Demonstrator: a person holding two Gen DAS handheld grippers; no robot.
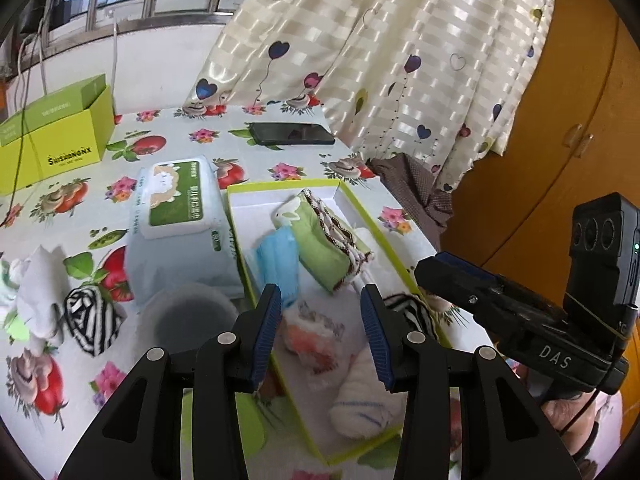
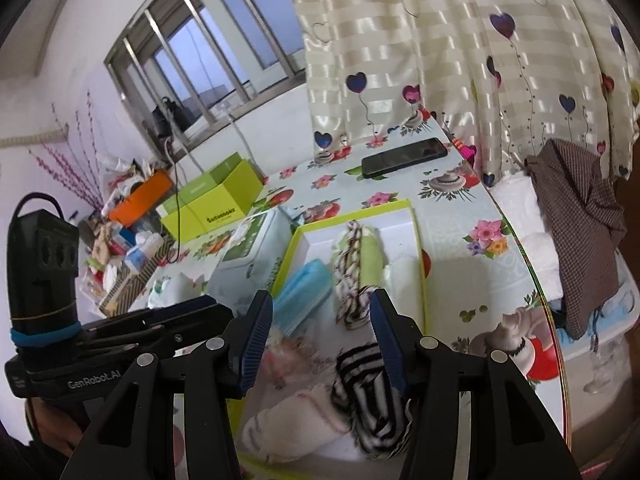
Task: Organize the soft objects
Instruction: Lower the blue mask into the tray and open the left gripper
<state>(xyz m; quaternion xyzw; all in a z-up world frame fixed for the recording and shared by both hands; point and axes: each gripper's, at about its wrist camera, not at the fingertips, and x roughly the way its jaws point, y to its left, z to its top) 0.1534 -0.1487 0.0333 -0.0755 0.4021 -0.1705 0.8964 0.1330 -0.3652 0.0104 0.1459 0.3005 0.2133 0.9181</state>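
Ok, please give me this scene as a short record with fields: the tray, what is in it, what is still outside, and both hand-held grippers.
tray: shallow white box with green rim, on the flowered table
in tray: blue mask, green cloth, white rolled sock, striped sock
outside tray: second striped sock, white cloth, wipes pack, phone
left hand-held gripper: open, over the tray, holds nothing
right hand-held gripper: open, above the striped sock

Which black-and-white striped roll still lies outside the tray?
The striped roll on the tablecloth, beside the white cloth; the other striped roll lies inside the tray.
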